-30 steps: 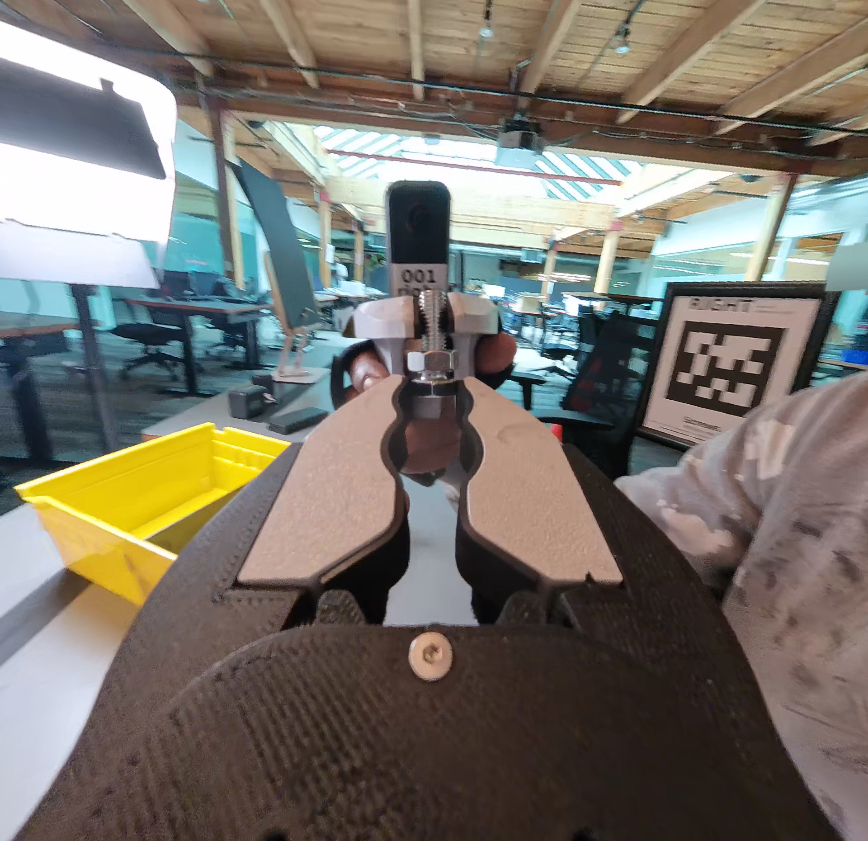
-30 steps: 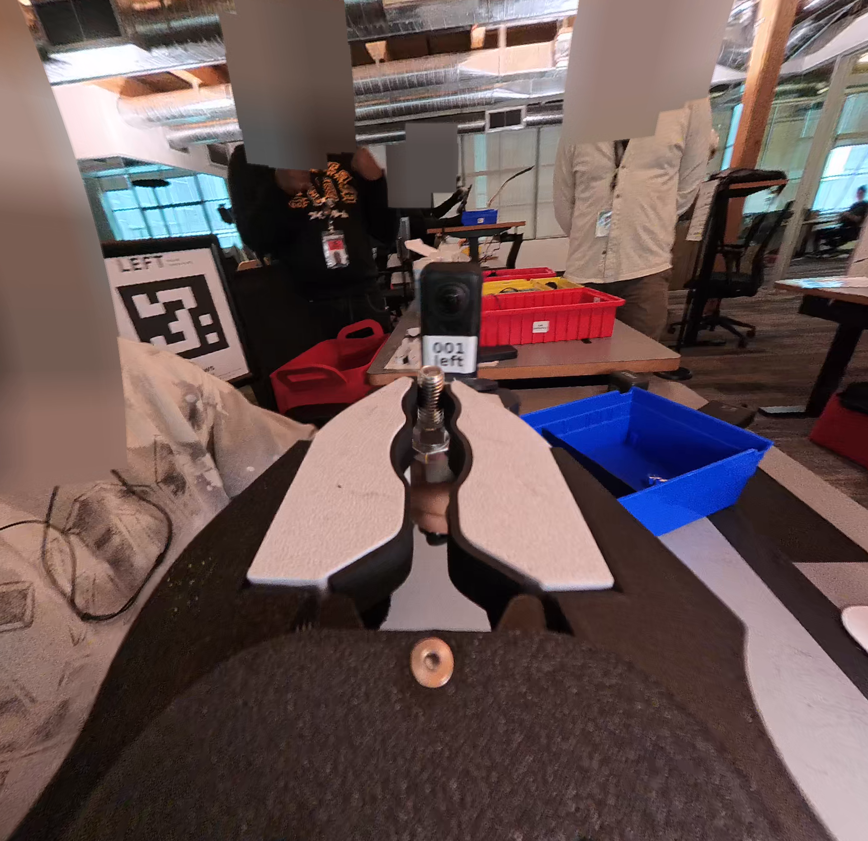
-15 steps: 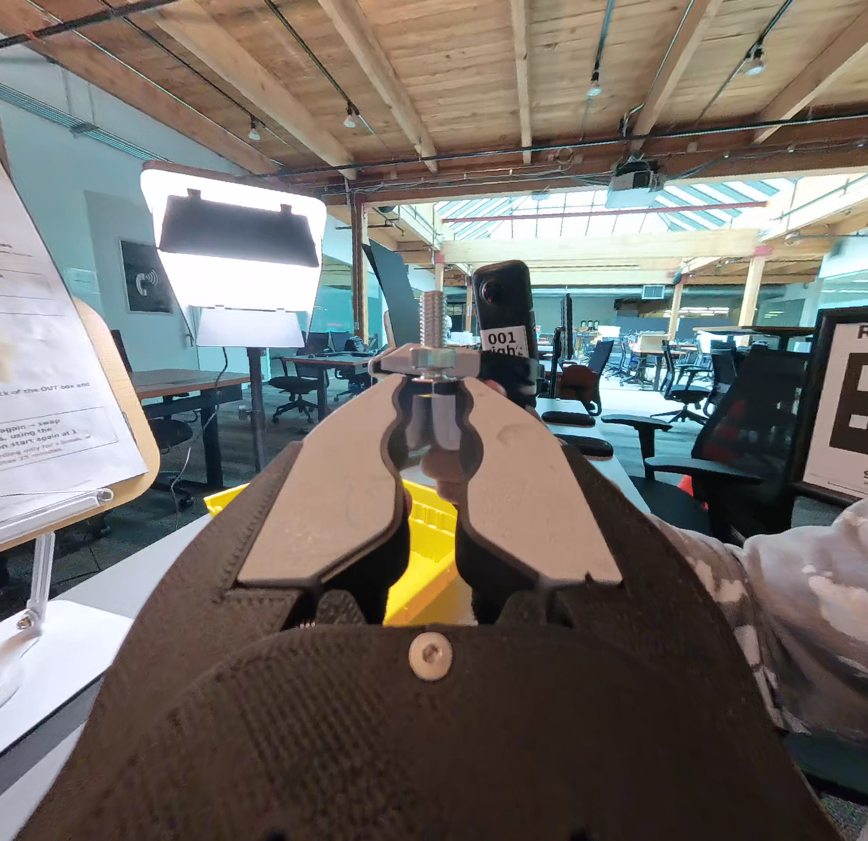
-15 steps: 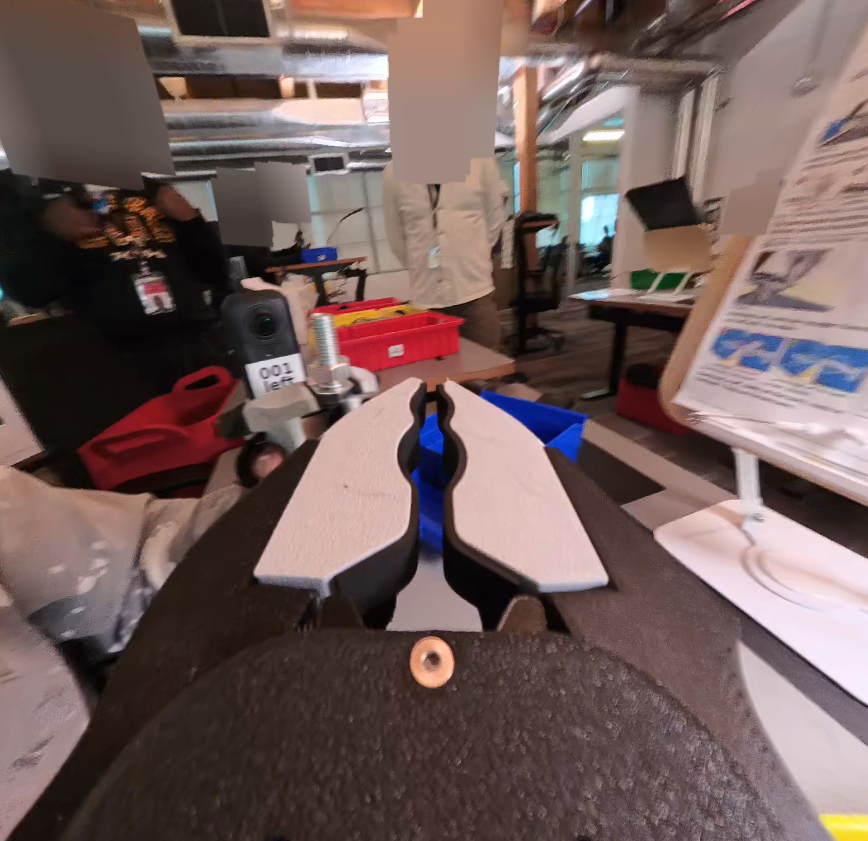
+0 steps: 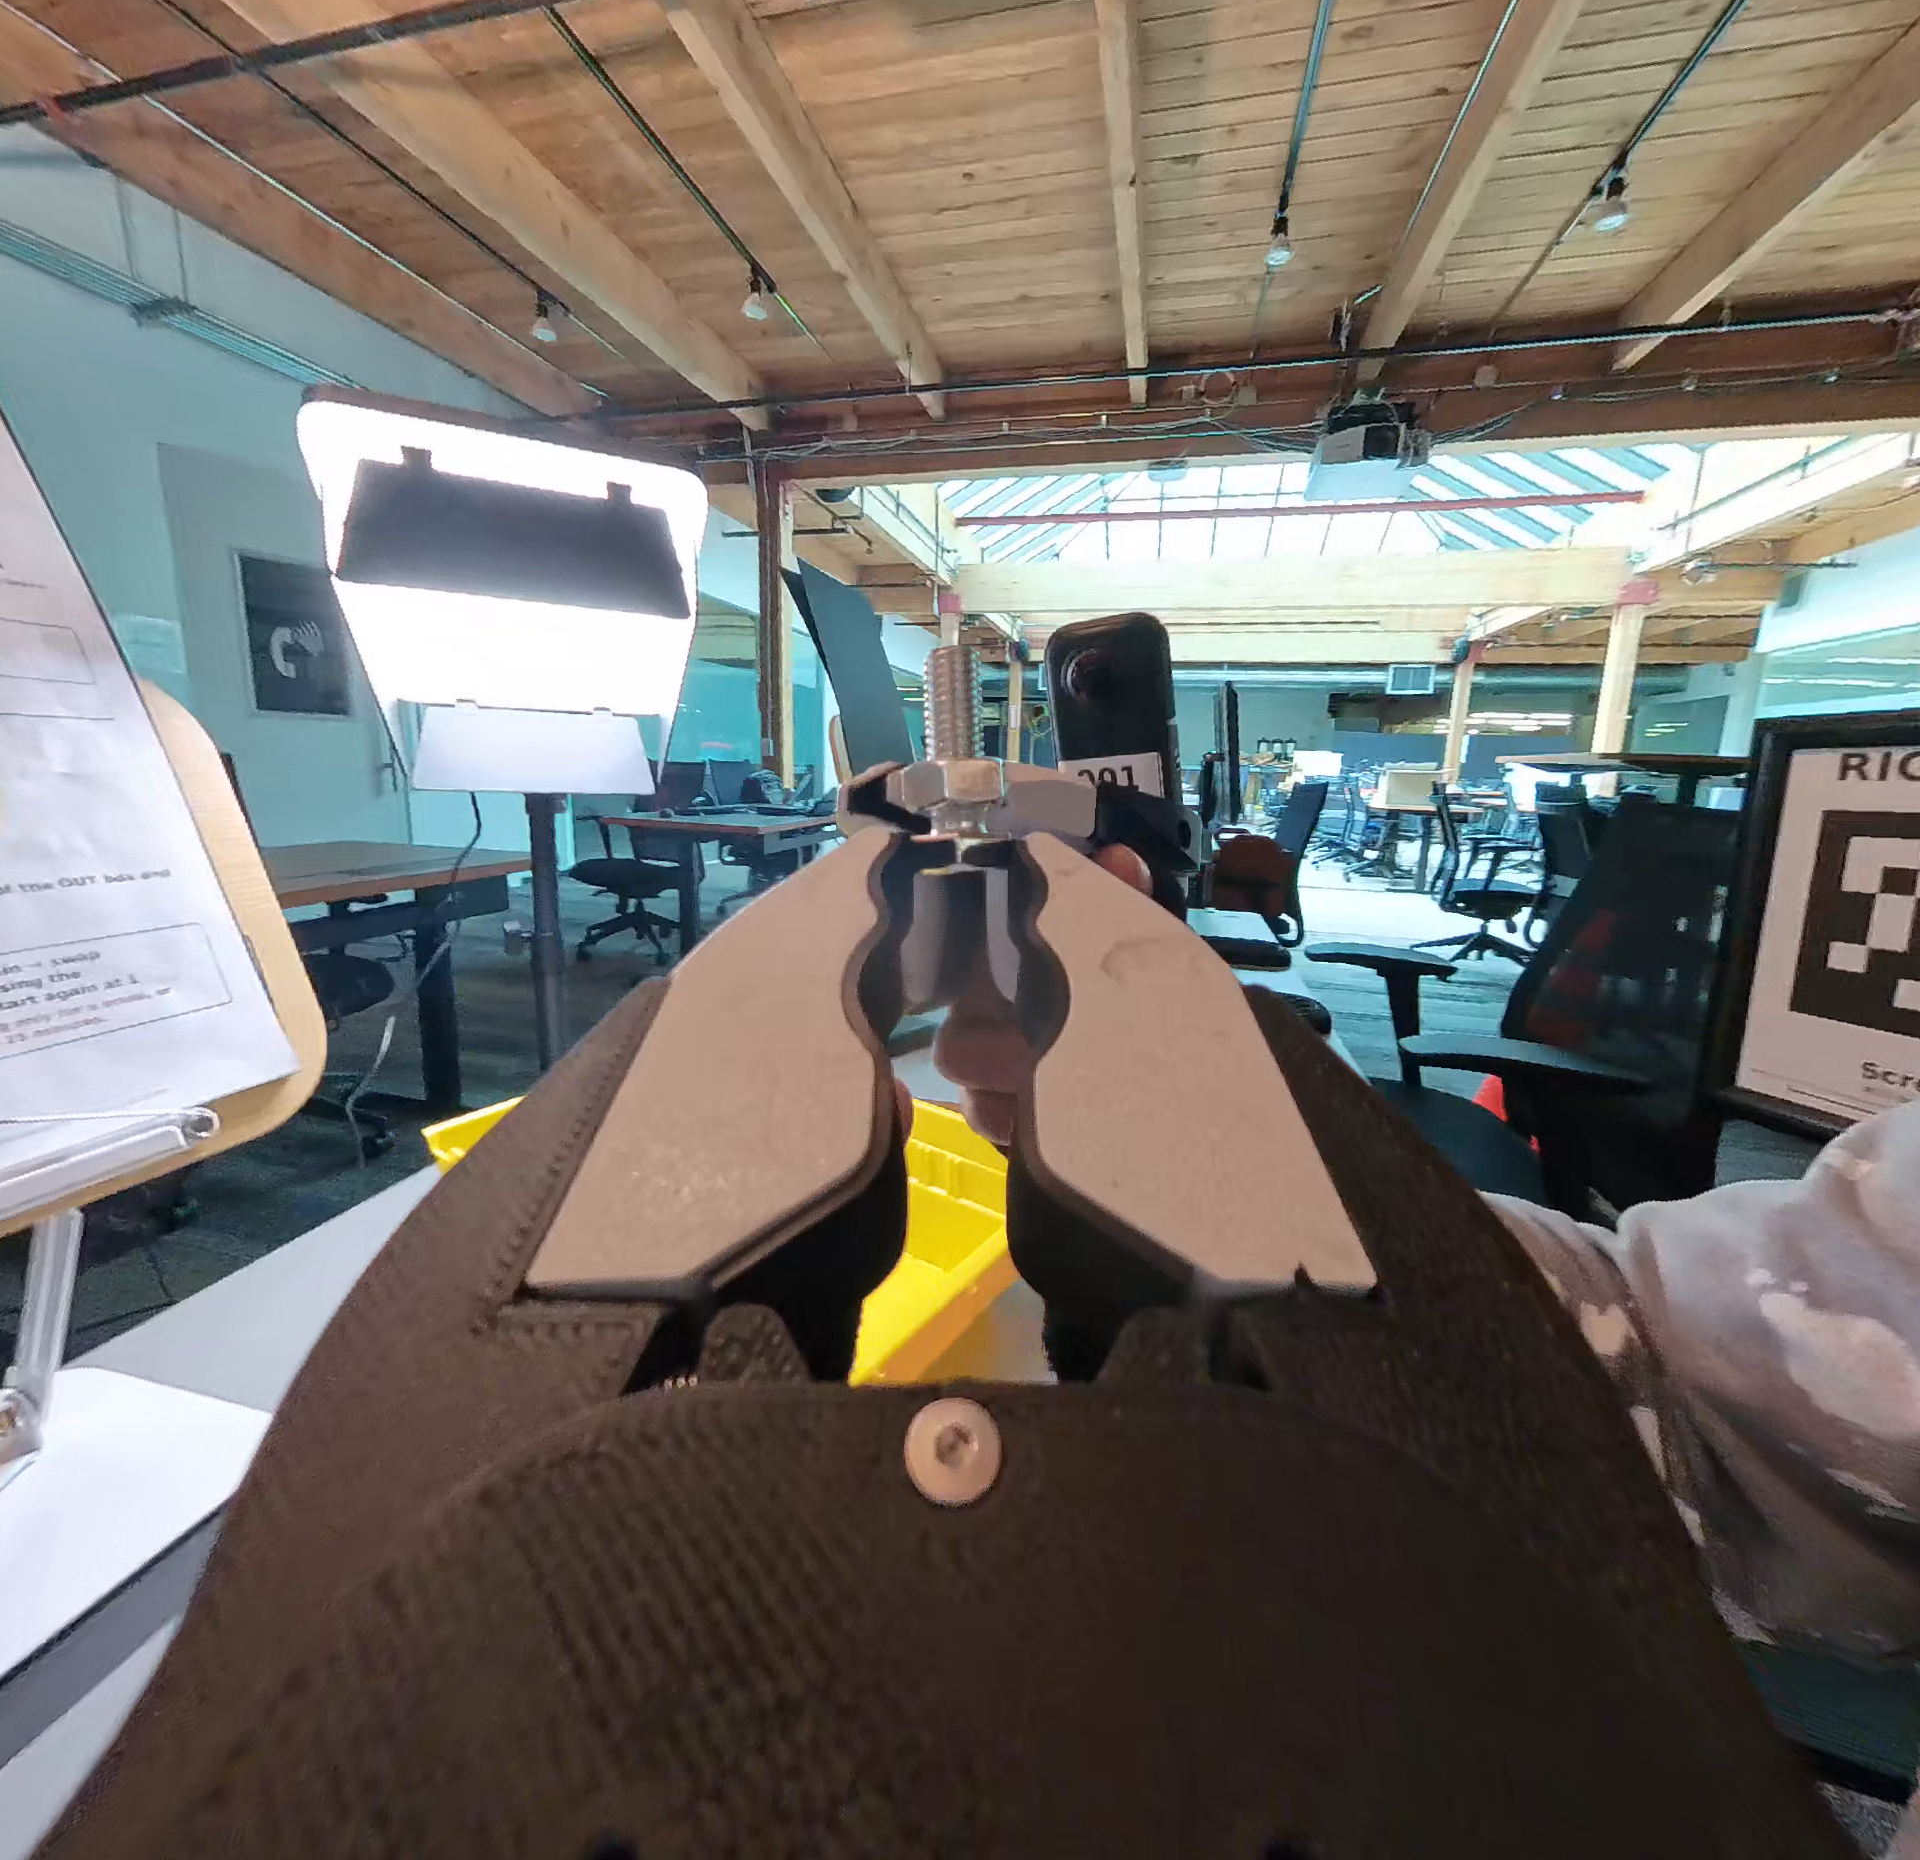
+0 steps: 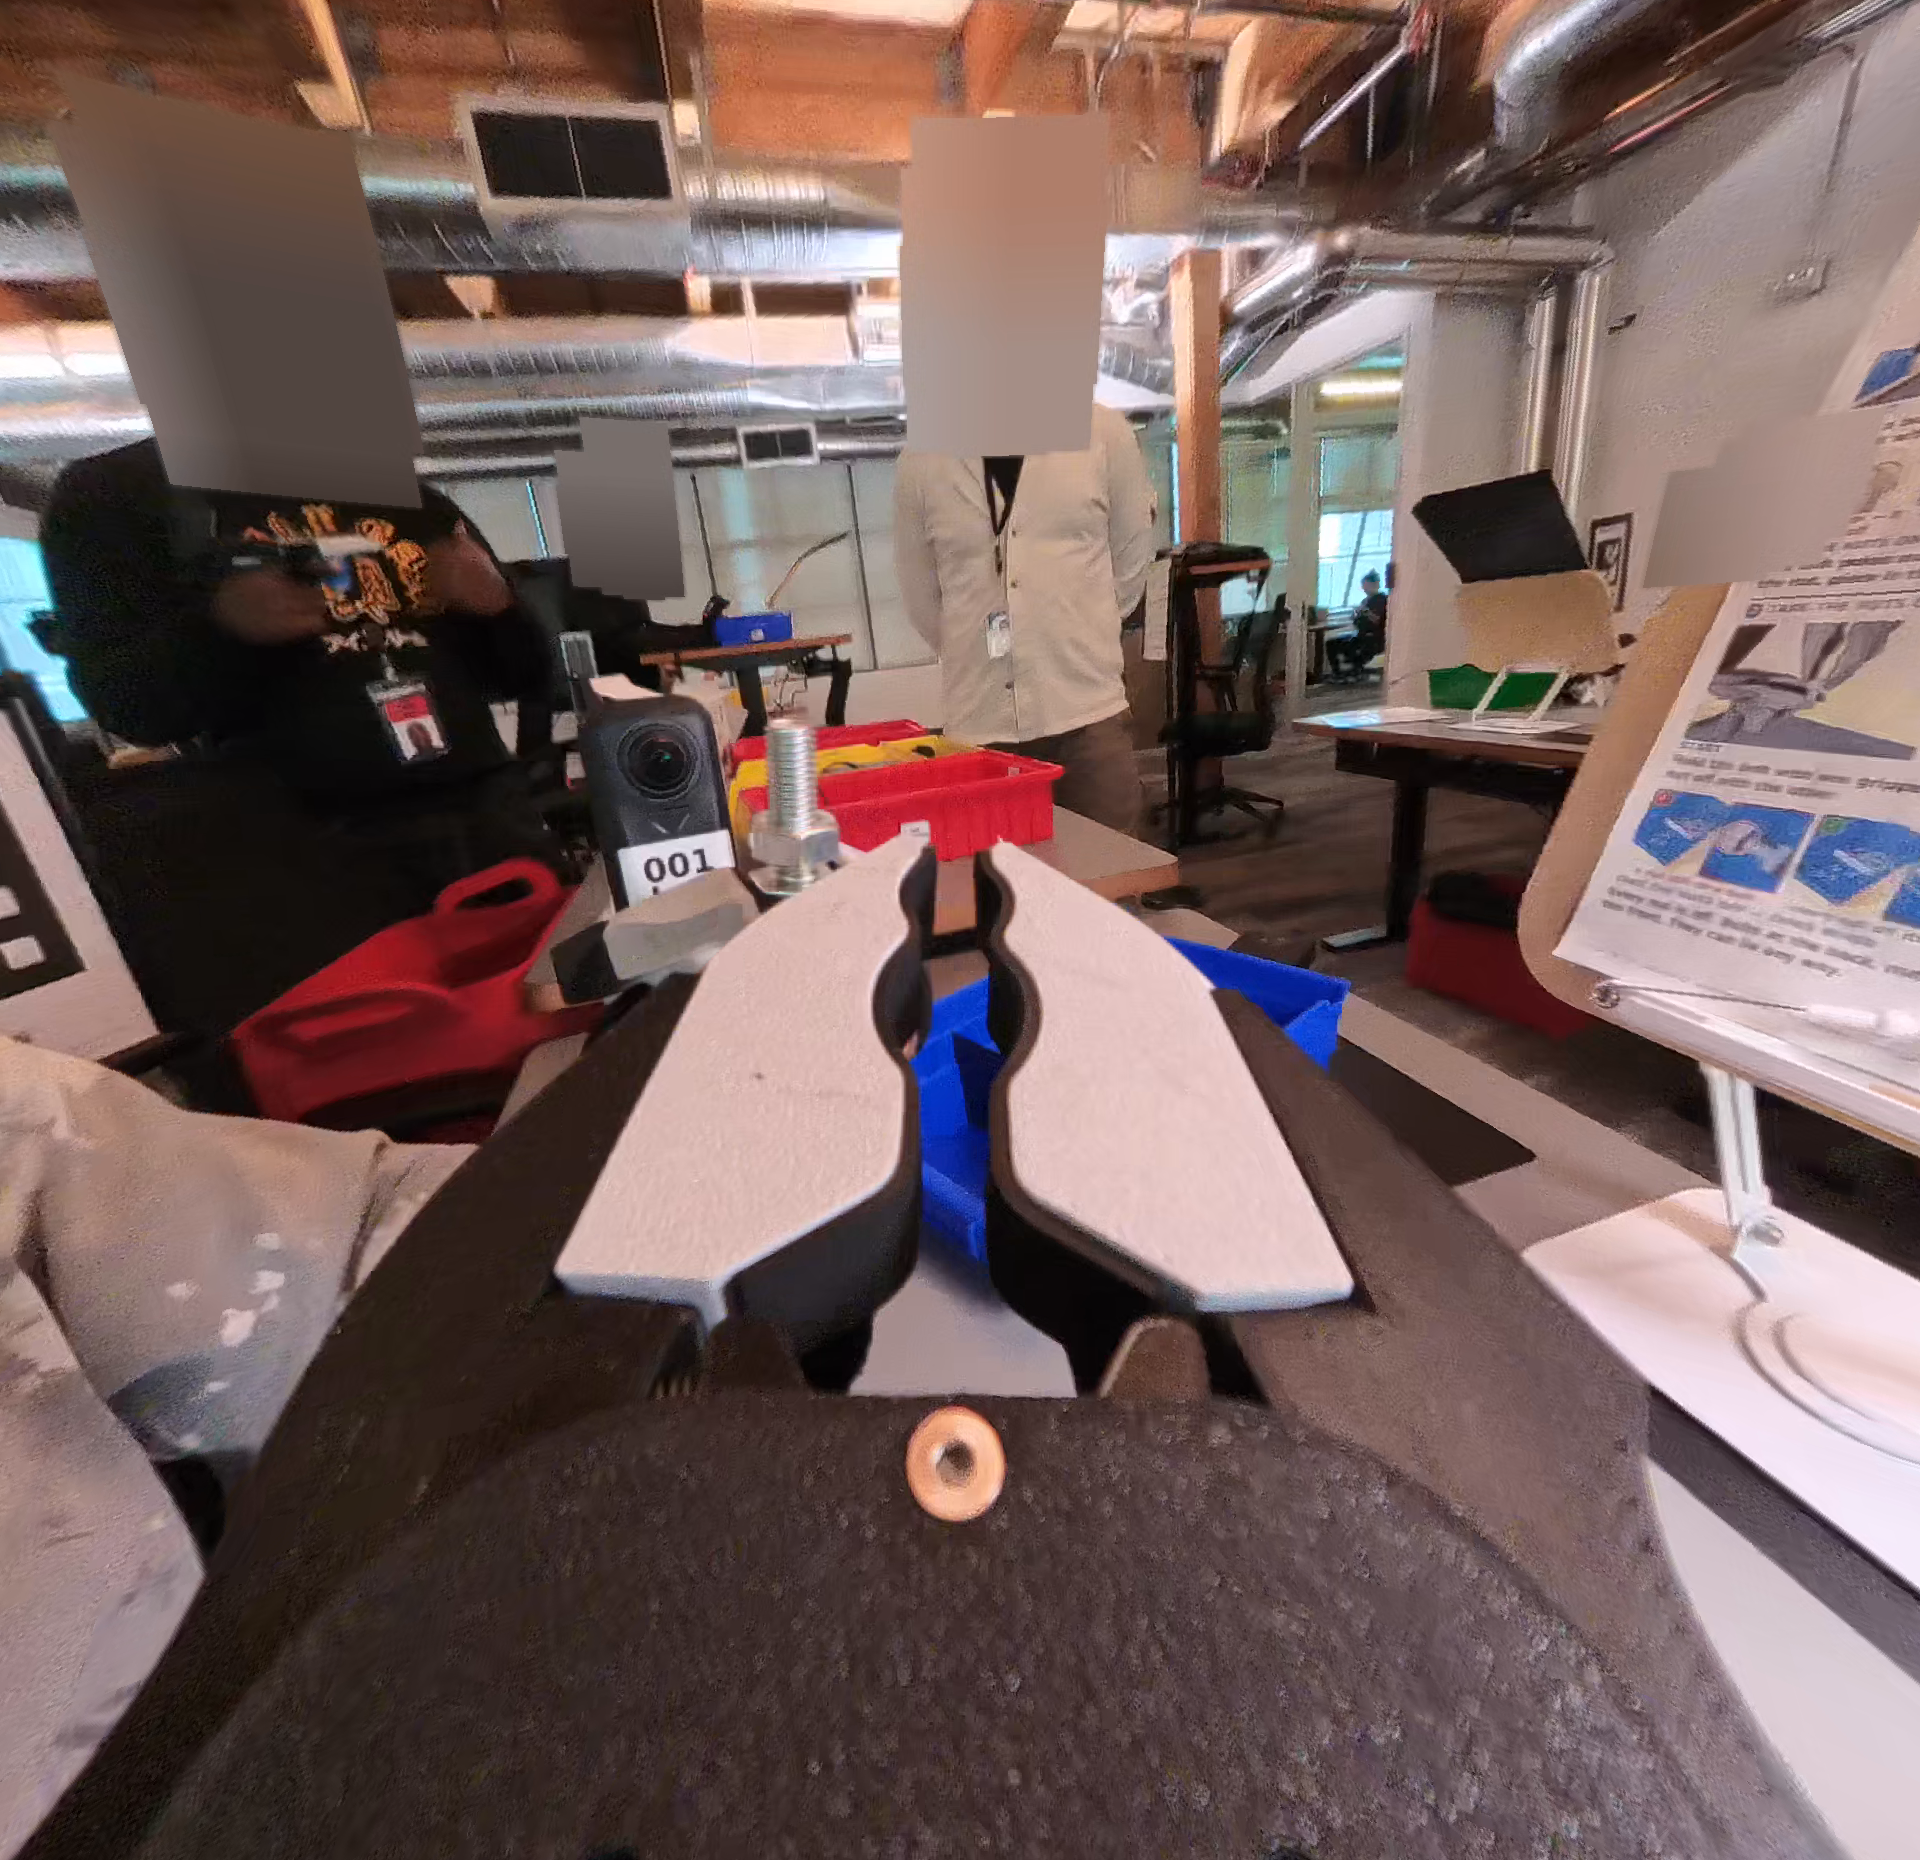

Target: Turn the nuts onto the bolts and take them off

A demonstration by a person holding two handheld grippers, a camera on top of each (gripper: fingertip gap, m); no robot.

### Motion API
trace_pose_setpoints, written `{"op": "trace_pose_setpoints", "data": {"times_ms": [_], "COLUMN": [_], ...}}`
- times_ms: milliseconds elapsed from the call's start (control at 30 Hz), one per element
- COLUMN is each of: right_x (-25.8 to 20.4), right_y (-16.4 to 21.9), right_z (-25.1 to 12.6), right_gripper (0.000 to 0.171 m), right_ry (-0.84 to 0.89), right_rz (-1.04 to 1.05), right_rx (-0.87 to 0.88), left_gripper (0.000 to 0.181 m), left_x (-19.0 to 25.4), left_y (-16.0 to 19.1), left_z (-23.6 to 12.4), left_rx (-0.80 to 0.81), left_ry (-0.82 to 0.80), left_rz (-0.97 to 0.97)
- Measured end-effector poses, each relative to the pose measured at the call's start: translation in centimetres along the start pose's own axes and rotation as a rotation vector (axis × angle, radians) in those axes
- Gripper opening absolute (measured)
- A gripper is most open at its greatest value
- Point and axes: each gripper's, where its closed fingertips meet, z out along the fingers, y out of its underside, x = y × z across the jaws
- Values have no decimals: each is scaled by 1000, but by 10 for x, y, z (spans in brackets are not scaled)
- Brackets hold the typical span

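1. The left gripper (image 5: 954,854) is clamped on the bolt (image 5: 954,714), gripping it low down so the threaded shank stands upright above the fingertips; the bolt head is hidden between the jaws.
2. The nut (image 5: 951,811) sits on the bolt just above those fingertips, with most of the thread bare above it (so it is threaded well down the shank).
3. In the left wrist view, what appear to be the other gripper's fingers flank the nut, but that picture does not settle whether they touch it.
4. The right wrist view does settle it: the right gripper (image 6: 954,854) holds nothing, its jaws nearly together with only a narrow gap, and its tips are just right of the bolt (image 6: 792,771) and nut (image 6: 795,842), apart from both.
5. Below and right of the bolt lies the blue bin (image 6: 1262,989); a yellow bin (image 5: 951,1228) shows beneath the left gripper's fingers.
6. My reading: this is a regrip between turns. To do it well, part the right jaws wider than the nut, come in level with its flats, and close squarely on two opposite faces.
7. Keep the left hold steady and the bolt vertical, so the turn twists the nut alone and the thread does not bind.
8. Turn in short arcs, letting go fully before each return.
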Motion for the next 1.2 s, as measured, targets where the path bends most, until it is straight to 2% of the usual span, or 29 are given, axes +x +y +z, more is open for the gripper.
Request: {"op": "trace_pose_setpoints", "data": {"times_ms": [200,367,400,433,467,567,700,1067,1200], "right_x": [-26,-23,-19,-8,0,2,-21,-29,-27], "right_y": [6,10,8,5,3,-3,-1,11,16], "right_z": [10,9,8,5,2,-4,5,15,12], "right_gripper": [30,29,23,5,2,12,23,18,18], "right_ry": [-120,-128,-105,-30,12,-23,-97,-70,-64], "right_rz": [36,51,43,25,5,62,48,-18,-73], "right_rx": [-37,-66,-58,-34,-15,1,-12,-76,-123], "left_gripper": [18,18,18,18,18,18,18,18,18], "left_x": [0,0,-2,1,2,4,-1,-1,0], "left_y": [7,8,3,-1,-4,-7,0,7,15], "left_z": [3,2,0,-2,-2,-2,-1,0,2], "left_rx": [-17,-3,27,41,45,43,39,34,-42], "left_ry": [-13,-4,8,33,36,26,9,10,55], "left_rz": [25,7,-16,-34,-19,23,12,29,-38]}}
